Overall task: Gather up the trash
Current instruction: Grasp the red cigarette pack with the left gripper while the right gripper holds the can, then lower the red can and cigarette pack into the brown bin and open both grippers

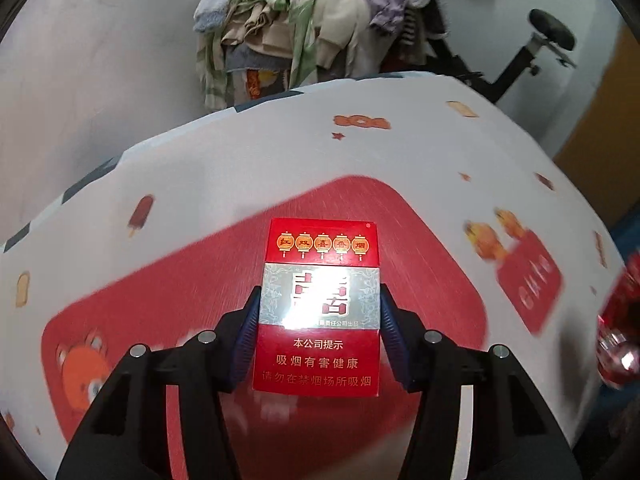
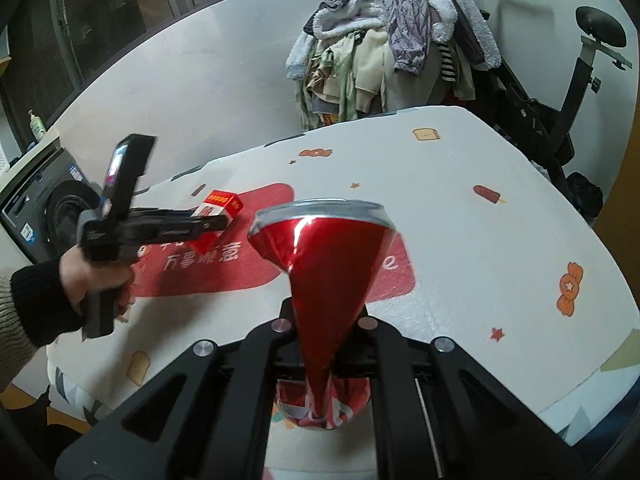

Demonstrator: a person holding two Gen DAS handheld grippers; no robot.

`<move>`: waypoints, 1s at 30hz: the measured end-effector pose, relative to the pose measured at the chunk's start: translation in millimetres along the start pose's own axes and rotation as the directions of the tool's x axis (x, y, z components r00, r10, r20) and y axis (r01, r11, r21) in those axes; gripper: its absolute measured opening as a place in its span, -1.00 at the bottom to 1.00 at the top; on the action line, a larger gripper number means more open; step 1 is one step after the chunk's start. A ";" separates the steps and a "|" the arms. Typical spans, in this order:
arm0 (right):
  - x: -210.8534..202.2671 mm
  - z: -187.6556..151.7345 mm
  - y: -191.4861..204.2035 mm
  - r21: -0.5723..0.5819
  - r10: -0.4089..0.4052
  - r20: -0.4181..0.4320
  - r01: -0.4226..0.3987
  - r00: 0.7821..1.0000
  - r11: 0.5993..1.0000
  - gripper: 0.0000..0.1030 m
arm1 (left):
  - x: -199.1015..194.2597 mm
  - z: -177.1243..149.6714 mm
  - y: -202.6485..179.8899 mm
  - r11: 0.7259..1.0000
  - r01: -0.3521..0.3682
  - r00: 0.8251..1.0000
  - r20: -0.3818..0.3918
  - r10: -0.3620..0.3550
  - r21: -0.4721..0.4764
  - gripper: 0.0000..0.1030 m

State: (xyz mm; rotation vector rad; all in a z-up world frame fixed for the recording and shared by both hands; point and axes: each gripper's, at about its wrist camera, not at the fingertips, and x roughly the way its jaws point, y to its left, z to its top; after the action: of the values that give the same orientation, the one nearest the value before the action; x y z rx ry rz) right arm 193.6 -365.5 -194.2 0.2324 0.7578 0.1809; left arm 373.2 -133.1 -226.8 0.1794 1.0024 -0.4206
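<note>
Table (image 2: 460,216) fills both views, covered in a white cloth with cartoon prints and a big red panel (image 1: 192,280). Behind it: a heap of clothes (image 2: 384,52) piled on a stand, an exercise bike (image 2: 576,92) to the right, a washing machine (image 2: 44,208) at far left.

Left gripper (image 1: 320,320) points down at the table, its blue pads (image 1: 246,340) set on both sides of a red cigarette pack (image 1: 320,304). Pack sits on the red panel, lid end away from the camera. Pads touch its edges, fingers clamped on the pack. A hand (image 2: 94,280) in a dark sleeve grips the handle.

Right gripper (image 2: 320,320) has fingers pinched tight together on a crushed red can (image 2: 320,248), squashed flat at the pinch, silver rim flaring out in front. Can is held above the table, right of the pack, apart from it.
</note>
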 end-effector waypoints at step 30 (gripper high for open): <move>-64.3 -132.5 146.1 -0.229 0.174 -0.231 -0.227 0.957 0.946 -0.85 | -243.5 -306.6 -27.8 0.989 0.081 0.993 0.090 -0.070 -0.126 0.05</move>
State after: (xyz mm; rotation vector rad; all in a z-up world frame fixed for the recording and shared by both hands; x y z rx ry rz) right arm 43.9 -222.2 -205.2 0.0462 0.9100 0.5005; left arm 9.5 7.7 -182.7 0.0066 0.9509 -0.4278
